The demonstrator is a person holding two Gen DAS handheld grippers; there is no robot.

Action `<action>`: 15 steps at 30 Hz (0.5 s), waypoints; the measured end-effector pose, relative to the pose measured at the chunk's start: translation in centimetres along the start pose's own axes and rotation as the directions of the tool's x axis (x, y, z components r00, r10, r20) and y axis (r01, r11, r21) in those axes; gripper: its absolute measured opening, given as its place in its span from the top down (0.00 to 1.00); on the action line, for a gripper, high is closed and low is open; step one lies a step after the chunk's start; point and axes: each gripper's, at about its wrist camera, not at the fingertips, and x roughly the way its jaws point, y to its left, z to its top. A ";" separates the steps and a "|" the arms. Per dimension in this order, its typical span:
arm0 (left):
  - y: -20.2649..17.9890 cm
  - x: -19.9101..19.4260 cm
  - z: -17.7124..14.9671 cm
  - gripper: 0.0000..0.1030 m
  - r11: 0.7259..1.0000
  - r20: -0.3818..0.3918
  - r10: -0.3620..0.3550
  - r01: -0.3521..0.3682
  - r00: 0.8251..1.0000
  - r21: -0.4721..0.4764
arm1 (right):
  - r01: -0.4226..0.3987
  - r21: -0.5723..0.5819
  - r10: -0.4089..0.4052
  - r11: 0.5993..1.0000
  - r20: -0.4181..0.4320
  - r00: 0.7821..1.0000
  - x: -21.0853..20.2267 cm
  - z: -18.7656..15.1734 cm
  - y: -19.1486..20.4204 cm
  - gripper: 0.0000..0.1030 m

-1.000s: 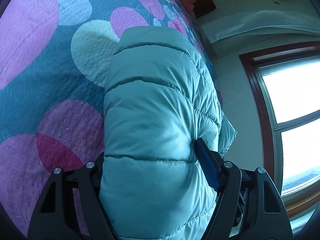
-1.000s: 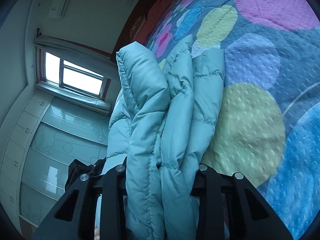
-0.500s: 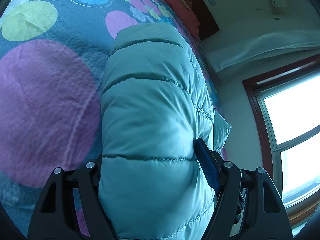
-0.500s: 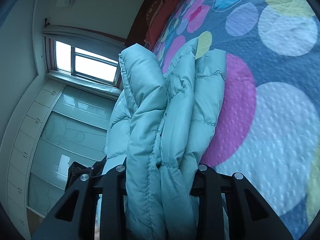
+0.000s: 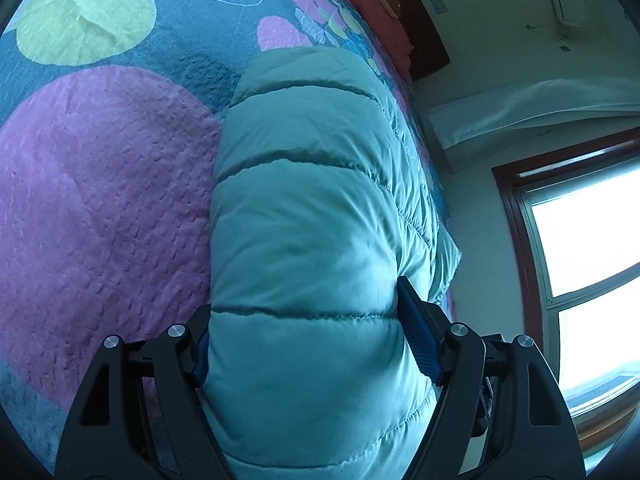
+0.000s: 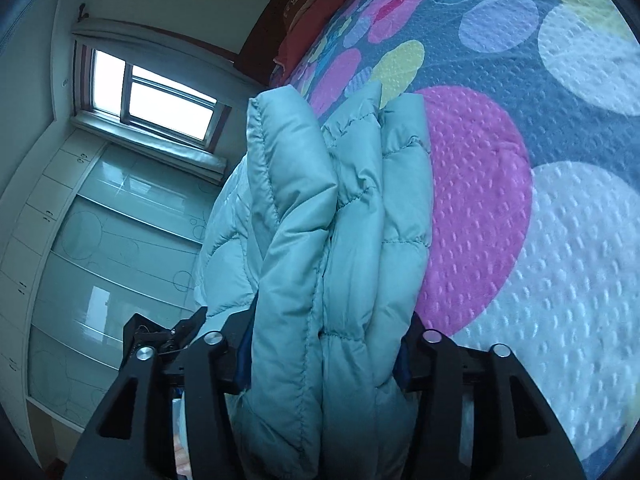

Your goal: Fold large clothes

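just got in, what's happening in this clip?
A person with a handheld gripper in each hand is folding a teal puffer jacket over a bed with a dotted bedspread. The left gripper is clamped on one thick quilted section. The right gripper is clamped on a bunch of several gathered layers. Both ends are held up off the bedspread, with a window and wardrobe doors behind. Nothing has been laid down flat yet.
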 end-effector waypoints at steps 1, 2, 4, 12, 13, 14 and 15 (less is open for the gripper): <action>0.5 -0.5 0.1 0.24 1.000 0.002 -0.012 0.012 1.000 -0.015 | 0.005 -0.006 -0.005 1.000 0.004 1.000 -0.3 0.3 0.1 0.35; 0.9 -0.8 0.3 0.23 0.999 0.006 -0.026 0.026 1.000 -0.032 | 0.007 -0.005 -0.007 1.000 0.008 1.000 -0.7 0.7 0.1 0.34; 1.3 -1.1 1.0 0.22 0.999 0.016 -0.023 0.024 1.000 -0.048 | 0.014 0.005 -0.014 1.000 0.022 1.000 -1.2 1.5 -0.5 0.32; 0.5 0.3 3.4 0.22 0.999 0.023 0.037 -0.036 0.999 -0.036 | 0.011 0.108 -0.016 0.994 0.046 0.999 -0.4 5.3 -2.7 0.32; 0.5 0.6 3.6 0.22 0.998 0.018 0.047 -0.046 0.999 -0.034 | 0.002 0.124 -0.008 0.992 0.046 0.999 -0.2 5.6 -3.0 0.32; 0.4 0.9 3.8 0.22 0.998 0.013 0.063 -0.063 0.998 -0.030 | -0.004 0.133 -0.002 0.991 0.047 0.999 0.1 5.7 -3.1 0.32; 0.3 1.1 4.0 0.22 0.996 0.010 0.080 -0.080 0.997 -0.029 | -0.007 0.138 0.000 0.990 0.050 0.999 0.3 5.9 -3.3 0.32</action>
